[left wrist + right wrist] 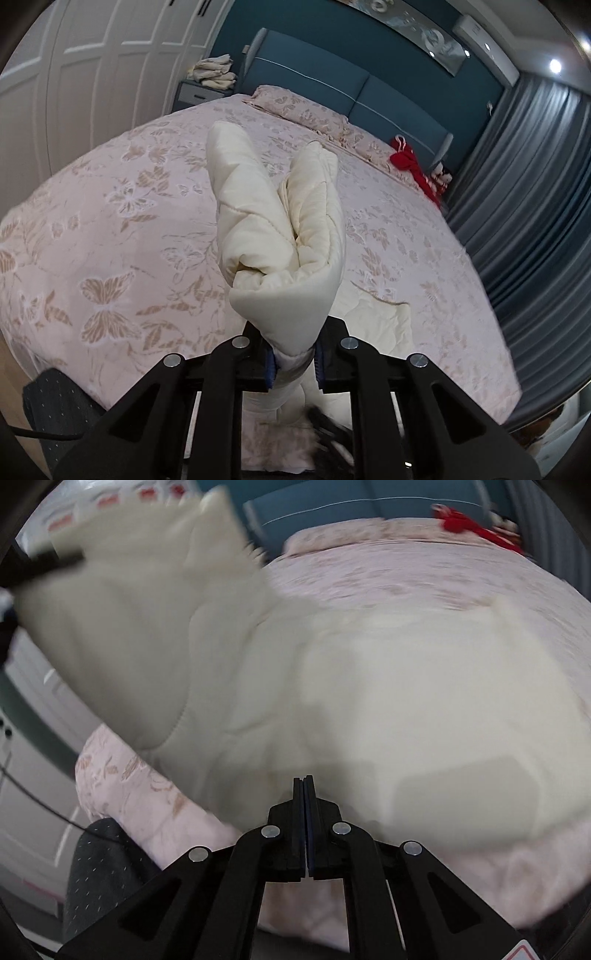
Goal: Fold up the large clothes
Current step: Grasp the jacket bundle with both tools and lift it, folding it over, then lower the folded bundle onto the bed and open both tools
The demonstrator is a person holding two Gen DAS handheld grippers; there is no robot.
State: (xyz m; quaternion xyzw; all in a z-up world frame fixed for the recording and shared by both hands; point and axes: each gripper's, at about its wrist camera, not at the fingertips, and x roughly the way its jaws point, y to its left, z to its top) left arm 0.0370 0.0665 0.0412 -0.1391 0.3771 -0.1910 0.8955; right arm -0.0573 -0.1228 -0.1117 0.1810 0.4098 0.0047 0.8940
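Left gripper (294, 363) fingers clamped on bunched cream quilted garment (280, 221), lifted above bed (110, 229). Right gripper (304, 827) fingers pressed together, nothing between; rest of garment spread on bed just ahead, blurred. Red clothing (410, 162) near headboard (332, 85).

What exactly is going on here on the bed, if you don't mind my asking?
A person with two handheld grippers is folding a cream quilted garment on a bed with a pink butterfly-print cover. The left gripper is shut on a bunched part of the garment and holds it up off the bed. The right gripper has its jaws closed together, apparently empty, near the garment's edge. The right wrist view is blurred.
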